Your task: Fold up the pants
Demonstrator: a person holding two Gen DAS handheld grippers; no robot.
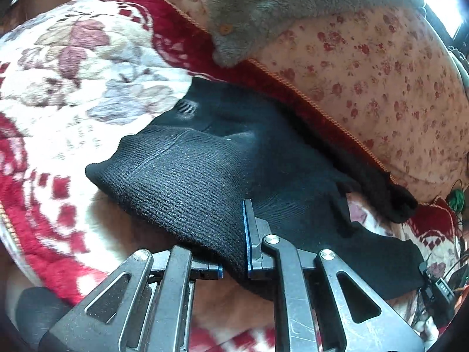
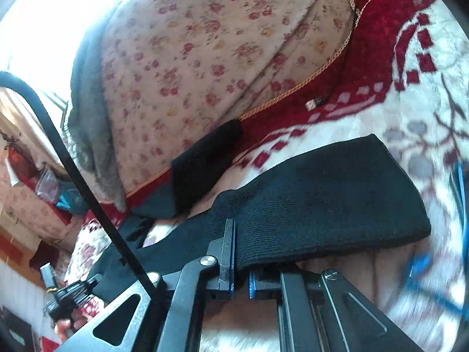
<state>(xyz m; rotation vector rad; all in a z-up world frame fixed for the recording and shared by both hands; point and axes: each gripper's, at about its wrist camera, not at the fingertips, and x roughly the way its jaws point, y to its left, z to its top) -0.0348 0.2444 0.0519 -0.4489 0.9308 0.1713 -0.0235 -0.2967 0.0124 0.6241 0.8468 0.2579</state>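
Now your left gripper [image 1: 234, 234] pinches the black pants [image 1: 205, 158] low over the red floral blanket [image 1: 58, 88]; your right gripper [image 2: 241, 252] clamps another fold of them, both fingers pointing toward the flowered quilt [image 2: 190, 58] beyond the blanket.

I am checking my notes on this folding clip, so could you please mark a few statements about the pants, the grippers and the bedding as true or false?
1. The pants are black knit fabric. True.
2. The left hand-held gripper is open and clear of the cloth. False: it is shut on the pants.
3. The right hand-held gripper grips the pants. True.
4. The pants lie on a plain blue sheet. False: they lie on a red and white floral blanket.
5. A grey fleece garment with orange buttons lies on the small-flowered cover. True.
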